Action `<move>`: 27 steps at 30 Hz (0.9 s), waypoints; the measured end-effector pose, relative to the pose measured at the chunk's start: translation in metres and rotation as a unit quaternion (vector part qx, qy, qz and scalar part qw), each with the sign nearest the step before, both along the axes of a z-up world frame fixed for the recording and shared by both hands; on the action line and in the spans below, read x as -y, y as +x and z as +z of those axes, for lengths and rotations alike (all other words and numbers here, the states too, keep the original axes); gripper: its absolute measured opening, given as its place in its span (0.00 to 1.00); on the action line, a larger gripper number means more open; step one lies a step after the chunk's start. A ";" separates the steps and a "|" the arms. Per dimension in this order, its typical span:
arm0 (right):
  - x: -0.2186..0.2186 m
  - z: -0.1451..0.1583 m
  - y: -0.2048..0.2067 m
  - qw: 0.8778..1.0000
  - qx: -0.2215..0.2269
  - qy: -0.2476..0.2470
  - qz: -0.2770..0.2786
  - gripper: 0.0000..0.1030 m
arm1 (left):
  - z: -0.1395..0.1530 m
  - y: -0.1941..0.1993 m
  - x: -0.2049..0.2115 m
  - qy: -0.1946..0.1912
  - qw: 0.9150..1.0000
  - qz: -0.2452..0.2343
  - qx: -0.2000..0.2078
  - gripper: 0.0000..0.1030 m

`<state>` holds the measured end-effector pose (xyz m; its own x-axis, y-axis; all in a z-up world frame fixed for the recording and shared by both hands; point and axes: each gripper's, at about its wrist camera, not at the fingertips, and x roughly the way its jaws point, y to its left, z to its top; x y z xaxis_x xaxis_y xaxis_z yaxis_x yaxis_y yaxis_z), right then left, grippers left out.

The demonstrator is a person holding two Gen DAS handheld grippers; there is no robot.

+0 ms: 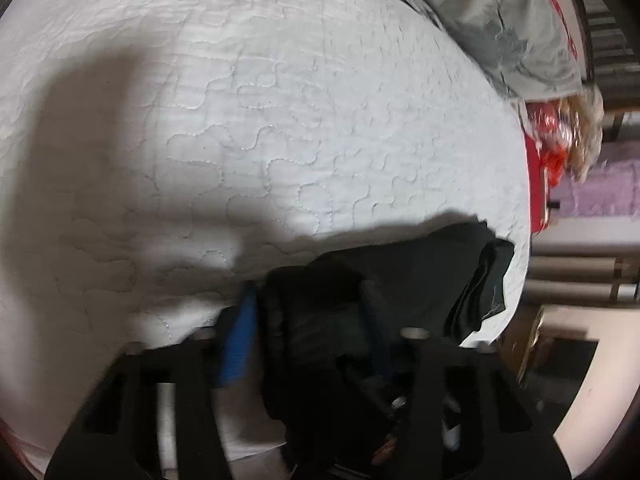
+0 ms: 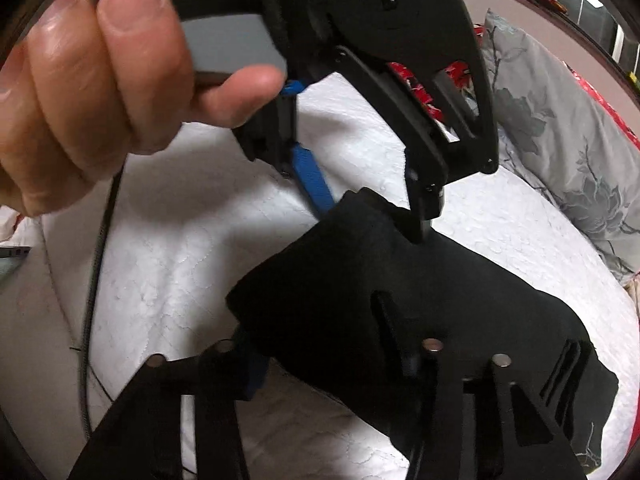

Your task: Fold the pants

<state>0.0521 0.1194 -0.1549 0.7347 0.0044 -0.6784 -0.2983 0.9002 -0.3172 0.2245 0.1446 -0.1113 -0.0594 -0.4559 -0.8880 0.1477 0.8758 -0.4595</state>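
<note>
The black pants (image 2: 360, 280) hang bunched above a white quilted bed (image 2: 168, 264). My right gripper (image 2: 320, 344) is shut on one edge of the pants, low in the right wrist view. My left gripper (image 2: 372, 208) shows in the same view from above, with a hand (image 2: 92, 92) on it, shut on the pants' upper edge. In the left wrist view the left gripper (image 1: 308, 312) has its blue fingers (image 1: 240, 344) pinching the black pants (image 1: 400, 280), which drape to the right over the bed (image 1: 240, 120).
A grey flowered pillow (image 2: 560, 128) lies at the bed's right side and also shows in the left wrist view (image 1: 500, 20). A red bedspread edge (image 1: 536, 184) and a floor lie beyond. A black cable (image 2: 92, 280) runs along the left.
</note>
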 end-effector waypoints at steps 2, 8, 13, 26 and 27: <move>0.004 0.005 0.001 1.000 -0.004 0.012 0.000 0.30 | 0.000 -0.002 -0.003 -0.001 1.000 0.015 -0.001 0.31; 0.028 0.028 -0.004 0.997 -0.014 0.081 -0.006 0.22 | 0.027 -0.018 -0.003 -0.016 0.999 0.045 0.019 0.29; 0.048 0.052 -0.015 0.991 -0.010 0.136 -0.006 0.22 | 0.046 -0.028 -0.001 -0.035 0.997 0.071 0.018 0.29; 0.144 0.100 -0.048 0.966 0.016 0.254 -0.034 0.22 | 0.097 -0.051 0.099 -0.034 0.997 0.050 0.050 0.29; 0.161 0.102 -0.050 0.961 0.015 0.271 -0.045 0.22 | 0.096 -0.051 0.121 -0.030 0.997 0.039 0.051 0.29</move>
<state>0.0016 -0.0411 -0.0528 0.7684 0.2873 -0.5718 -0.2098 0.9573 0.1990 0.1739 0.0237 -0.0148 0.0676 -0.5085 -0.8584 0.1279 0.8577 -0.4980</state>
